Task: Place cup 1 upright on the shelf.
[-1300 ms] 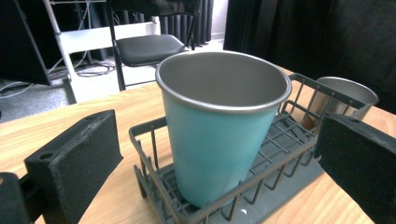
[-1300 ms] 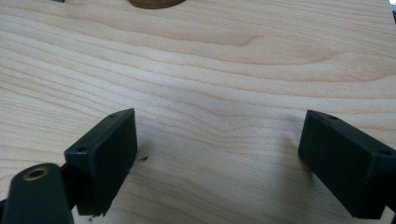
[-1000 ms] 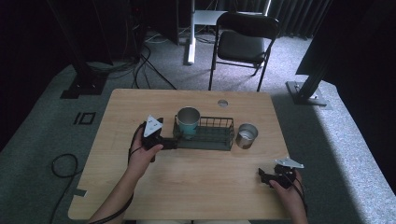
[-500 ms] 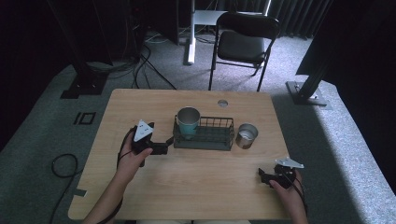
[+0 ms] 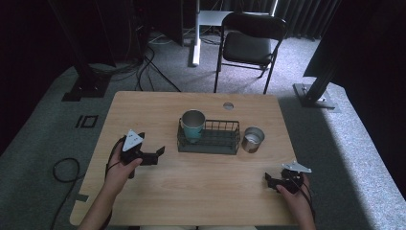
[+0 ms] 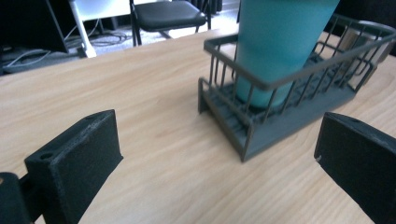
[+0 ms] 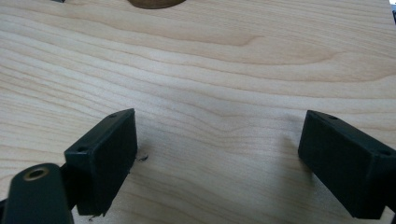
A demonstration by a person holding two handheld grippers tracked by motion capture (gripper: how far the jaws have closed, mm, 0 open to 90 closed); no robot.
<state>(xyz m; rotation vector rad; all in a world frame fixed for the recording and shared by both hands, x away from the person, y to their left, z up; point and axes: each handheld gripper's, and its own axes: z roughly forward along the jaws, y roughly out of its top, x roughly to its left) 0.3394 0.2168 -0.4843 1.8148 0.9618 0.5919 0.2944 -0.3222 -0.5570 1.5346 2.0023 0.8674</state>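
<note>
Leftward and back from the wire basket [image 5: 208, 139] went the left gripper [image 5: 155, 154], fingers wide, empty. Basket's long axis runs across the wooden counter [image 5: 191, 187], teal cup [image 5: 193, 125] upright inside. Right gripper [image 5: 270, 181] rests near grey carpet [image 5: 335, 143], fingers spread.

teal cup [image 5: 193, 125]: upright, metal rim, in left end of basket | wire basket [image 5: 218, 143]: dark grey, rectangular, table centre, otherwise apparently empty | steel cup [image 5: 252, 139]: upright, short, just beside basket's right end, contact unclear

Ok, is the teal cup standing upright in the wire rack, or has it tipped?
Upright. The teal cup stands in the left end of the wire rack, its open mouth facing up.
</note>
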